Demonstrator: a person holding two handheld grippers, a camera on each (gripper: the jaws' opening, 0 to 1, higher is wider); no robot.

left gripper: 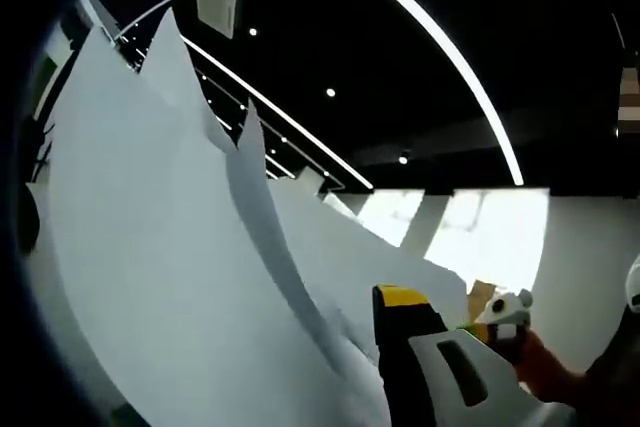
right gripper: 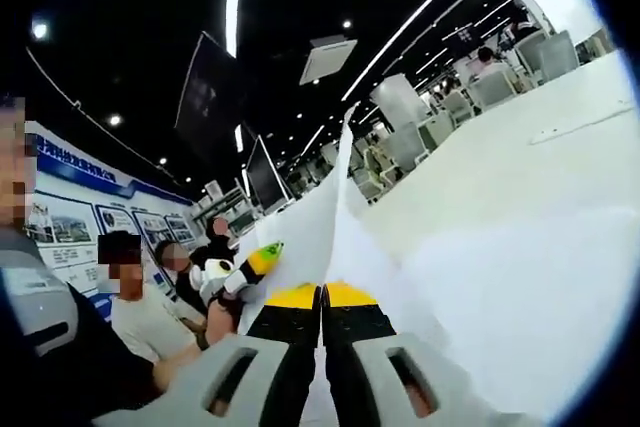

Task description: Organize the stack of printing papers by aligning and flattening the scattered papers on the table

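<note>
In the left gripper view the papers (left gripper: 170,277) stand lifted on edge, a broad white sheaf rising from the lower left. Their top edges are uneven: several pointed corners stick up at different heights against the dark ceiling, so the sheets are not aligned. To the right of the sheaf there is open air up to the ceiling lights. The left gripper (left gripper: 425,357) shows one yellow-tipped jaw just beside the papers' lower right edge; whether it is clamped on them I cannot tell. The right gripper (left gripper: 505,319) comes in from the right, held by a hand in an orange sleeve (left gripper: 550,377).

In the right gripper view the right gripper (right gripper: 322,297) has its two yellow-tipped jaws pressed together on the papers (right gripper: 330,217), whose thin edge rises straight up from between them to a point. The white worktop (right gripper: 520,207) spreads wide and bare to the right of this edge. To the left, the left gripper (right gripper: 245,269) sits near the sheet, with people (right gripper: 140,307) close behind it.
</note>
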